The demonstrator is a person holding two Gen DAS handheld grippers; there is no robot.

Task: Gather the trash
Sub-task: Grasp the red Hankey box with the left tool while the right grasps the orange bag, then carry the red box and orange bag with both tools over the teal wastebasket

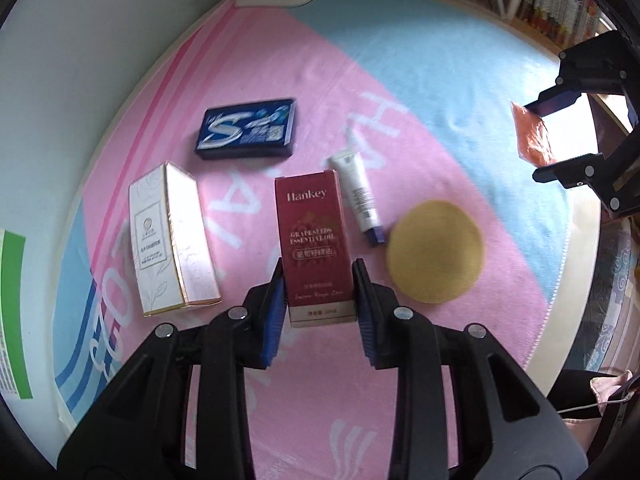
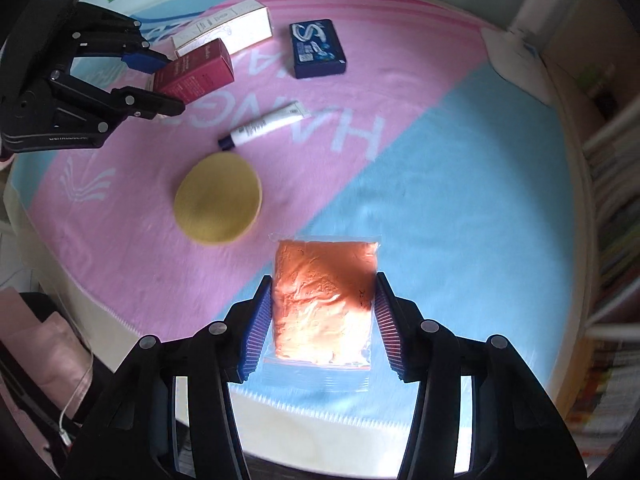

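My left gripper (image 1: 318, 268) is shut on a dark red "Hankey" carton (image 1: 312, 232), its blue pads pressing on both long sides near the carton's lower end. The right wrist view shows the same carton (image 2: 196, 74) in the left gripper (image 2: 170, 84) at the upper left. My right gripper (image 2: 323, 280) is shut on a clear bag of orange powder (image 2: 324, 300), with a pad against each side edge. From the left wrist view that bag (image 1: 530, 136) hangs in the right gripper (image 1: 536, 140) at the far right.
On the pink and blue mat (image 1: 460, 92) lie a blue gum box (image 1: 248, 128), a white carton (image 1: 168, 240), a white tube with a dark cap (image 1: 358, 192) and a round yellow pad (image 1: 436, 250). Bookshelves (image 2: 616, 216) stand beyond the mat's edge.
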